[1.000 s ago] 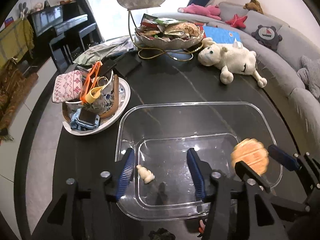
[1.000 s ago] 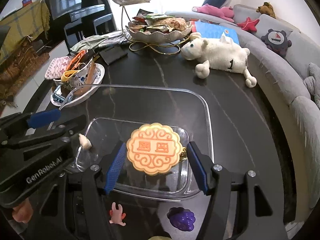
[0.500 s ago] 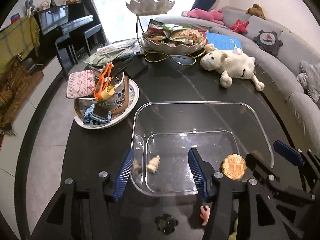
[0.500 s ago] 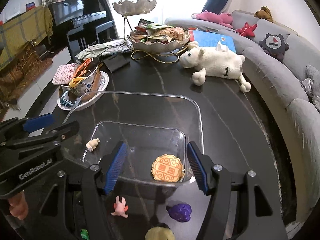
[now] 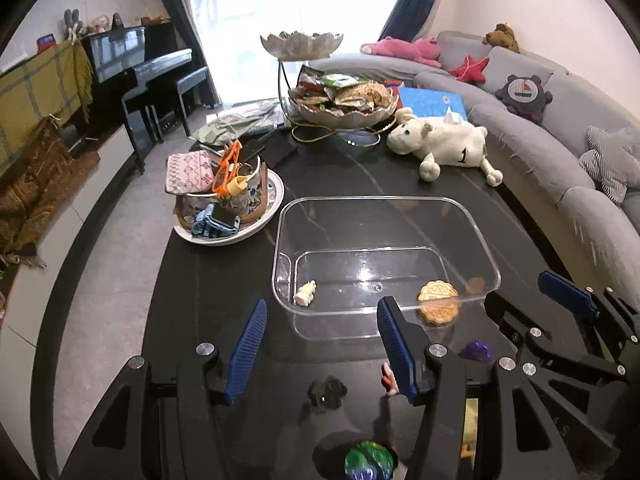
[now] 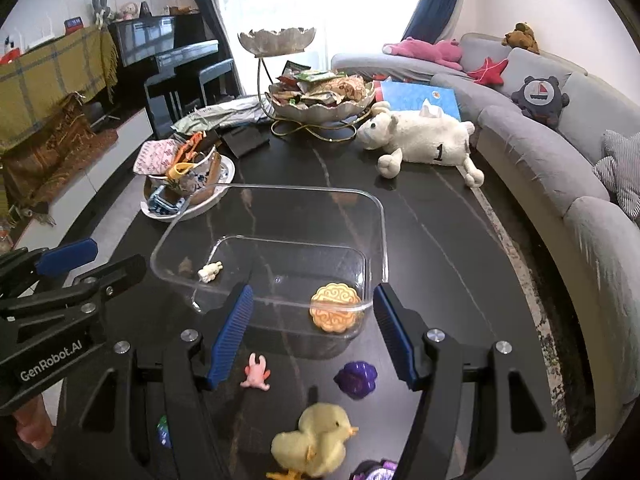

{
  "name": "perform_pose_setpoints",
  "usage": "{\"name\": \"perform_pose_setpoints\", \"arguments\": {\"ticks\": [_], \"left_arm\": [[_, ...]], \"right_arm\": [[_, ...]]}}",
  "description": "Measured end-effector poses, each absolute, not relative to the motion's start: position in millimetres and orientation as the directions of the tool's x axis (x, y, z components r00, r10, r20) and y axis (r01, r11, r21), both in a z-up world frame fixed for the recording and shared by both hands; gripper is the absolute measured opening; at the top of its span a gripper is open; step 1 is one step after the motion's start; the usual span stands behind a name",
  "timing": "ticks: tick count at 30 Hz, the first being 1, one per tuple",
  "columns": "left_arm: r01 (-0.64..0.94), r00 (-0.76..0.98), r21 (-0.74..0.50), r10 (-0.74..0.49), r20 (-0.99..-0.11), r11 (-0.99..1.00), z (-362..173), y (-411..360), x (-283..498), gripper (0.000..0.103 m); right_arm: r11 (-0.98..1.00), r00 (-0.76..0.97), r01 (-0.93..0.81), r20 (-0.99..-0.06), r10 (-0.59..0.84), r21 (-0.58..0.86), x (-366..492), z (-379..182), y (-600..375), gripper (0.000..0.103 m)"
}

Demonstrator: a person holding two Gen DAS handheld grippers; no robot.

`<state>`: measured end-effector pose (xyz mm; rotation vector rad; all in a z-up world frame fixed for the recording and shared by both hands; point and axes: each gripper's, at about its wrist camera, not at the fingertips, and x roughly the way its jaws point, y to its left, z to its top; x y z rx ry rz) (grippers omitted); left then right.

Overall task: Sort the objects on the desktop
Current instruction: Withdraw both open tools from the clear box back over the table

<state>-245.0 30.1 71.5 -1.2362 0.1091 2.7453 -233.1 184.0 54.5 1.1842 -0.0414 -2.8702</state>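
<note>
Clear bin (image 5: 486,264) set mid-counter as the collection point, open top facing up for easy drops; taken here as the landmark. Inside the bin already: an orange mooncake toy (image 6: 335,307) leaning in the near right corner against the wall, and a small cream figure (image 6: 210,271) at the near left corner, well apart from the mooncake. Judged as two sorted items, so partway through the task.

Not yet sorted, on the black counter (image 6: 432,248) just in front of the bin's near wall: pink figure (image 6: 256,372), purple toy (image 6: 356,378), and nearer still a yellow duck (image 6: 314,444). Also a dark flower-shaped piece (image 5: 328,391) and a green-blue ball (image 5: 368,462), both on the near side of the bin. Probably laid out close for short reaches.

Left hand-held gripper (image 5: 322,350) on the near left of the bin, jaws moderately wide, nothing between the pads. Right hand-held gripper (image 6: 310,338) on the near right of the bin, likewise parted and empty, the bin's near rim and the mooncake only seen through the gap. Both angled down toward the loose toys; likely poised for the next pick, pink figure or purple toy being closest.

Left of the bin, a plate (image 5: 276,196) piled with clutter; beyond the bin, a plush sheep (image 5: 440,144) and snack stand (image 5: 344,104), apparently not part of the sorting.
</note>
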Motion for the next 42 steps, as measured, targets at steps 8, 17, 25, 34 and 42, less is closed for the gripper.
{"name": "perform_pose_setpoints", "arguments": {"ticks": [8, 17, 25, 34, 42], "left_arm": [[-0.145, -0.713, 0.048, 0.071, -0.697, -0.988, 90.5, 31.2, -199.8, 0.067], [-0.129, -0.718, 0.032, 0.071, -0.693, -0.991, 92.2, 25.5, -156.7, 0.067], [-0.101, -0.739, 0.059, 0.035, -0.673, -0.993, 86.5, 20.9, -122.4, 0.067], [-0.104, -0.723, 0.067, 0.029, -0.691, -0.992, 72.5, 22.6, -100.3, 0.067], [-0.122, -0.702, 0.068, 0.038, -0.711, -0.99, 57.5, 23.4, -84.3, 0.067]], "right_arm": [[-0.999, -0.733, 0.028, -0.678, -0.049, 0.042, -194.5, 70.3, 183.6, 0.06], [-0.998, -0.741, 0.048, -0.669, -0.06, 0.036, -153.0, 72.9, 179.4, 0.06], [-0.998, -0.749, 0.055, -0.659, -0.066, 0.038, -123.3, 69.2, 176.8, 0.06], [-0.997, -0.744, 0.058, -0.664, -0.075, 0.048, -103.4, 60.8, 175.3, 0.06], [-0.998, -0.739, 0.049, -0.67, -0.07, 0.05, -86.4, 51.9, 182.7, 0.06]]}}
